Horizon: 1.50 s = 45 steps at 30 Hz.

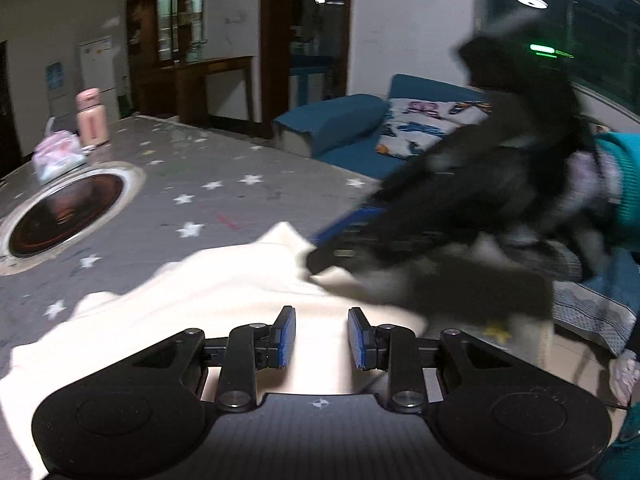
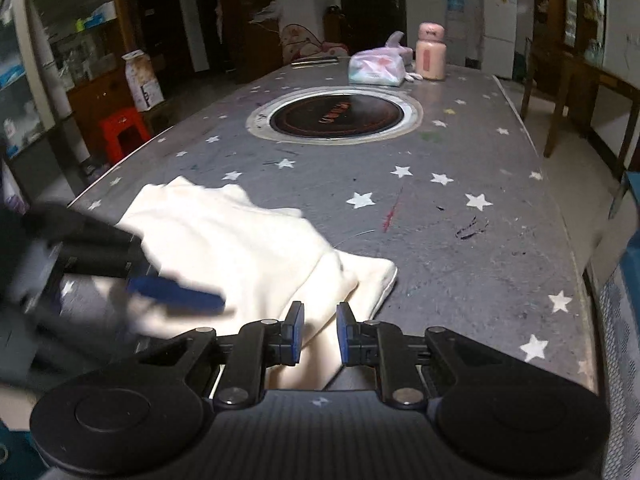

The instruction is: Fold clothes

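Lying rumpled on the near end of the star-patterned table [image 2: 440, 240]: one cream garment [image 2: 240, 248]. Left gripper [image 1: 322, 338] part-open above it, gripping nothing. Right gripper [image 2: 320, 334] narrowly parted, cloth between pads; grip uncertain.

Pink flask [image 2: 430, 53] beside tissue pack [image 2: 376, 66], far end of star-print table [image 2: 460, 240]; round hob [image 2: 334, 115] inset mid-table.

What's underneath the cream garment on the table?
The cream garment lies on the grey star-patterned table cover, which shows all around it. Whatever sits directly beneath the cloth is hidden.
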Each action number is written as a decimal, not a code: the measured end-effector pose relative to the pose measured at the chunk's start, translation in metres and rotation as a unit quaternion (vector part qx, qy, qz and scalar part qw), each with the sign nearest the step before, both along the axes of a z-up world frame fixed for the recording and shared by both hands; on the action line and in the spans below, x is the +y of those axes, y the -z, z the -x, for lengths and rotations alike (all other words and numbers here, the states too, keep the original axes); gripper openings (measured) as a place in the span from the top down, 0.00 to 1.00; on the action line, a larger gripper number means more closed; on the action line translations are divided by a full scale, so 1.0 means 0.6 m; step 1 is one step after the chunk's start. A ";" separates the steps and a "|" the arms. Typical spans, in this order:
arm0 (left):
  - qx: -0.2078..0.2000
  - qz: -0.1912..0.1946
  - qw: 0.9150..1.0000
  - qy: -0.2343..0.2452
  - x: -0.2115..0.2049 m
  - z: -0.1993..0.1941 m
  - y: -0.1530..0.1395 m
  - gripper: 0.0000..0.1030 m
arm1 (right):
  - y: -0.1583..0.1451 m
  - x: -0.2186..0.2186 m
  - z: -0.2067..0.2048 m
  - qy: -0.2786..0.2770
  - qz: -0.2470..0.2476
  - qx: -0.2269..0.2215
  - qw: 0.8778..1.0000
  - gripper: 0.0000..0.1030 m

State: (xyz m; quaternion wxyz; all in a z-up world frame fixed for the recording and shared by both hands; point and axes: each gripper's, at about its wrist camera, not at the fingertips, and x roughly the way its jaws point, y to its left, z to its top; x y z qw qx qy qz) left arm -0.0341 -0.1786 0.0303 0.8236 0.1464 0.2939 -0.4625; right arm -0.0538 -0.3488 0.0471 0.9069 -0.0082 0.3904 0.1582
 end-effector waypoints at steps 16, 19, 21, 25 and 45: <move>0.024 0.035 0.999 -0.009 0.020 0.034 0.000 0.69 | 0.026 0.010 -0.051 -0.010 0.028 0.008 1.000 0.81; 0.012 0.034 0.998 -0.043 0.060 0.038 -0.011 0.66 | 0.019 0.013 -0.044 -0.006 0.032 0.000 0.999 0.75; 0.004 0.036 0.996 -0.078 0.093 0.036 -0.018 0.61 | 0.012 0.015 -0.039 -0.002 0.032 -0.009 0.999 0.65; -0.009 0.031 0.986 -0.161 0.153 0.020 -0.021 0.56 | -0.008 0.032 -0.024 -0.007 0.021 -0.030 0.999 0.44; 0.025 0.041 0.968 -0.248 0.241 0.009 0.010 0.51 | 0.019 0.170 -0.090 -0.065 0.033 -0.014 0.997 0.07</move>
